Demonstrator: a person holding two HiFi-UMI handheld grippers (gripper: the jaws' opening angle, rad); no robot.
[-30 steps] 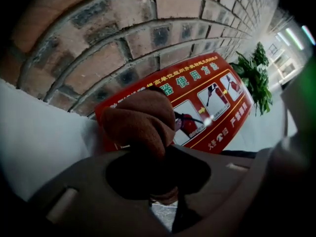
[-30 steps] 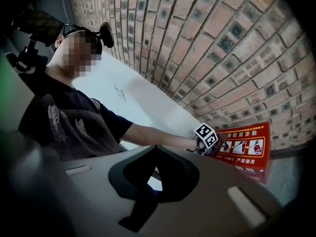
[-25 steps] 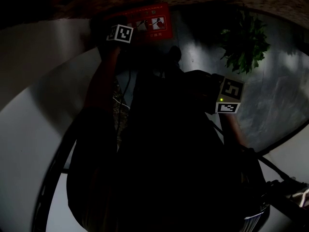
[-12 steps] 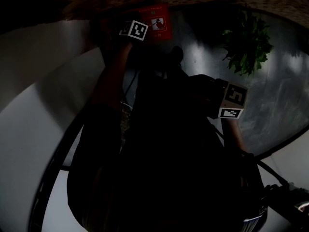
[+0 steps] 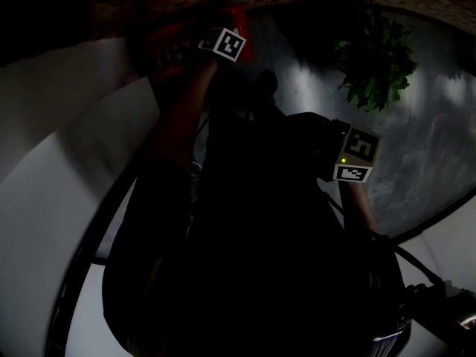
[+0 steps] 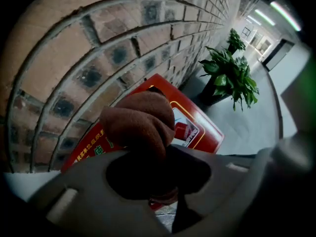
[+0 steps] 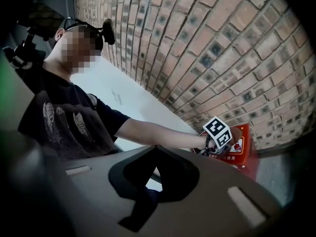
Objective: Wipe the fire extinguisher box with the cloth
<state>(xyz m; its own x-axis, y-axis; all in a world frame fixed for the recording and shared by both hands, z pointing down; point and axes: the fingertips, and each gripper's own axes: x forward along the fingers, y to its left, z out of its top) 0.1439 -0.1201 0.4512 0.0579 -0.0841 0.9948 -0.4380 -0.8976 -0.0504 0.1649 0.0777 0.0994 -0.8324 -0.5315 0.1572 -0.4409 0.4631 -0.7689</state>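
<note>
Brick wall (image 6: 98,43) fills the ground ahead of your left gripper (image 6: 148,157), and the red box (image 6: 200,130) sits at its foot, directly in front of the jaws and a little below them. Its long side runs along the wall, from the near left of that gripper away to the far right. The jaws are clamped on the brown cloth (image 6: 140,120), which bulges forward and seems to rest on the box's face near the top edge, though contact isn't certain. So this is the arm that wipes, and the stroke should follow the box's length, rightward toward the plant (image 6: 229,78). Your right gripper (image 7: 153,181) hangs well back from the box with its jaws together on nothing, looking across at your outstretched left arm.
</note>
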